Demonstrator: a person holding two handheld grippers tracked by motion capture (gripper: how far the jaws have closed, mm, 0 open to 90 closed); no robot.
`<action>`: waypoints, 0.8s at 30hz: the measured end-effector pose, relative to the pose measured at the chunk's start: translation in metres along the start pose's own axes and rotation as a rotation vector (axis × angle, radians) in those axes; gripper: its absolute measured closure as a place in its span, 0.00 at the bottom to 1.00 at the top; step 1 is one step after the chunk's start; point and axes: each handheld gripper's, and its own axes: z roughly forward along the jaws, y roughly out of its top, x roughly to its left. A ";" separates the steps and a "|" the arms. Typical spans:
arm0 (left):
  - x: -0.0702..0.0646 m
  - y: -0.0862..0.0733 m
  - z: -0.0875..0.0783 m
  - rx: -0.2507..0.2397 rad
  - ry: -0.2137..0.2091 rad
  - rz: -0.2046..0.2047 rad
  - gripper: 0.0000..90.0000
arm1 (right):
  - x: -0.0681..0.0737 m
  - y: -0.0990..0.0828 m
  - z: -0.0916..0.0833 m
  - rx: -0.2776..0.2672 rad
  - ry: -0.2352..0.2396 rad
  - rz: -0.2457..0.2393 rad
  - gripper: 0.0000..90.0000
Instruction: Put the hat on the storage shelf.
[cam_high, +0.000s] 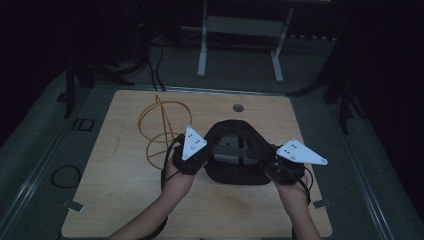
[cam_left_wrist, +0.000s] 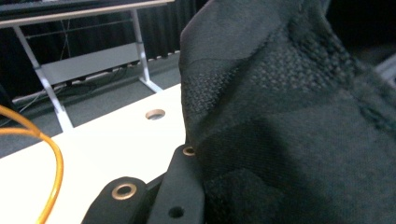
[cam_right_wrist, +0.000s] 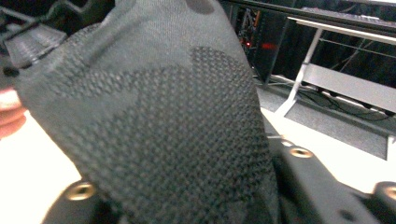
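Two grippers flank black knit item (cam_high: 235, 152); wire stand (cam_high: 162, 130) beside.

High view very dim overall; the wooden table (cam_high: 125, 200) is the brightest area, surroundings fall to near black. Both gripper views brighter. Dark knit fabric (cam_right_wrist: 163, 130) close to lens, soft and slightly blurred; table glares pale.

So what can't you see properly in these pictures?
- Left gripper: its jaws are tucked behind the black knitted thing, high view.
- Right gripper: the knit drapes over its jaws, so grip unclear, right gripper view.
- What the black thing really is: too dark, high view.
- Orange wire frame: cut off by the edge, left gripper view.
- Table: the knit covers its right part, left gripper view.
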 end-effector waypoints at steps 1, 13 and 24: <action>0.000 0.001 0.000 -0.003 -0.002 -0.001 0.99 | 0.000 -0.001 -0.001 0.000 0.009 0.002 0.64; 0.004 0.008 -0.007 -0.020 0.017 0.034 0.99 | 0.005 -0.030 -0.031 0.051 0.111 -0.010 0.39; 0.011 0.003 -0.017 -0.088 -0.115 0.133 0.99 | -0.015 -0.032 -0.071 0.028 0.147 0.004 0.41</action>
